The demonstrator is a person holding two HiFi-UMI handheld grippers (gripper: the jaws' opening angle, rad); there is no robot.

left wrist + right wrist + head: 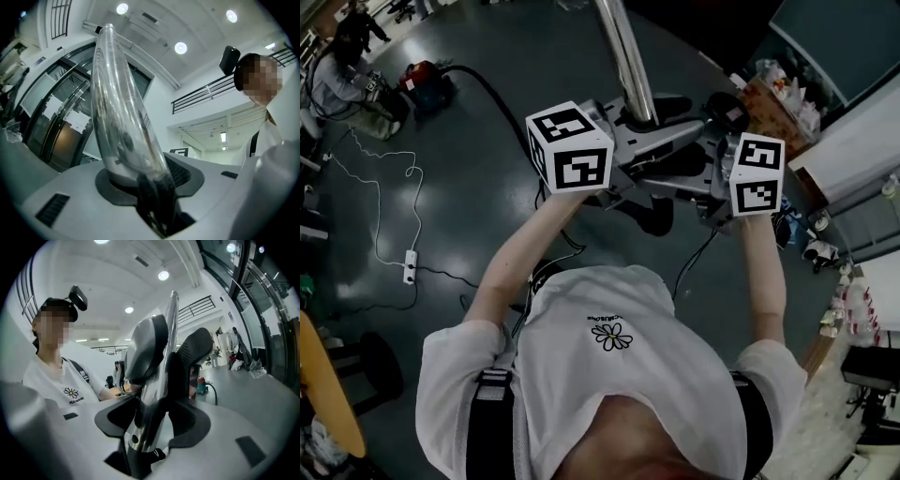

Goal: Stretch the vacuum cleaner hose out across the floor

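Hand-held gripper (140, 187) clamped on shiny tube (115, 103), person (276, 136) at right, ceiling lights (180, 47) above

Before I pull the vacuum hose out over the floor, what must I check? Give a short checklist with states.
1. Left gripper shut on the metal tube: ok.
2. Right gripper shut on the same tube: ok.
3. Black hose joined to the red vacuum cleaner: ok.
4. Hose free of kinks along its whole length: cannot tell, the grippers hide its near part.
5. White cable lies apart from the hose: ok.
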